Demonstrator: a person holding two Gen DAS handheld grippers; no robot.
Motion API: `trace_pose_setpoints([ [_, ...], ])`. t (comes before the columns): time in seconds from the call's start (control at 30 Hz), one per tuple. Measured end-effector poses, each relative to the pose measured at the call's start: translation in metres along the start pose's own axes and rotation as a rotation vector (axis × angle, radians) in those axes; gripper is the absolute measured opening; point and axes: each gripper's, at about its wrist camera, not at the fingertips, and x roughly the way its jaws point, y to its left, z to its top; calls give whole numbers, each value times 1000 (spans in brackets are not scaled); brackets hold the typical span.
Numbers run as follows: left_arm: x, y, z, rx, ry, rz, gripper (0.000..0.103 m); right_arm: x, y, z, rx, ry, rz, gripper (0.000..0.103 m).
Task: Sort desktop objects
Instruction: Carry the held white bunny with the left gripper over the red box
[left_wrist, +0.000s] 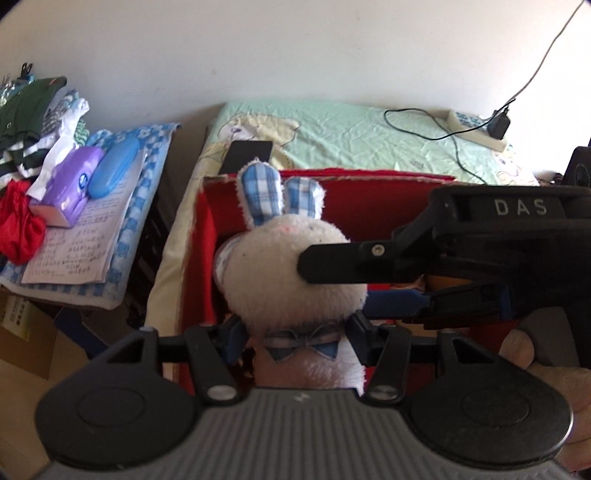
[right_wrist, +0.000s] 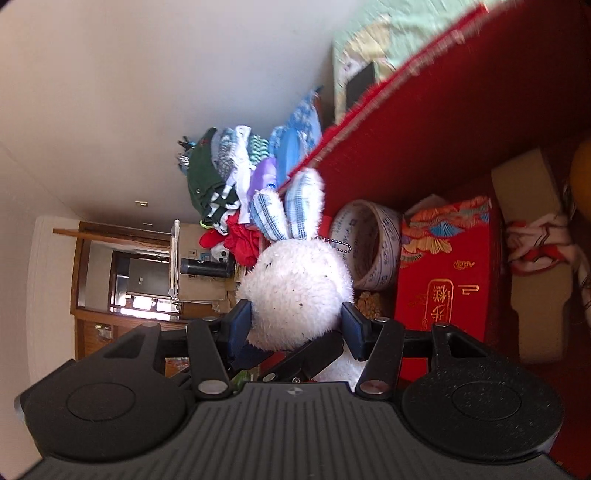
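Note:
A white plush rabbit (left_wrist: 291, 266) with blue checked ears and a blue bow tie hangs over an open red box (left_wrist: 199, 258). My left gripper (left_wrist: 295, 328) is shut on its neck, with a finger on each side of the bow tie. My right gripper (left_wrist: 343, 284) comes in from the right and pinches the head. In the right wrist view the rabbit's head (right_wrist: 295, 284) fills the gap of my right gripper (right_wrist: 297, 321), and both blue pads (right_wrist: 242, 321) touch the fur. The red box wall (right_wrist: 443, 110) stands behind it.
Inside the box lie a tape roll (right_wrist: 369, 251), a red gift box (right_wrist: 443, 280) and a beige block (right_wrist: 532, 258). On a stand at the left sit a purple tissue pack (left_wrist: 70, 188), a blue case (left_wrist: 114, 170), papers and piled clothes. Behind the box a power strip (left_wrist: 476, 131) lies on a green sheet.

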Motion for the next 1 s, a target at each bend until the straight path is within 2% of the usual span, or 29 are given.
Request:
trace_pose_setpoints([
  [0.27,16,7,0,-39,59,51,56,9,-12,7,72,57,-15,56],
  [0.57,17,7,-4,-31,66,102,57,7,-25,6,125,62,-39,56],
  [0.7,17,6,-4,-31,71,107,65,3,-28,5,123,64,-65,59],
  [1.0,5,8,-5,-48,62,94,70,4,-16,4,81,73,-70,60],
])
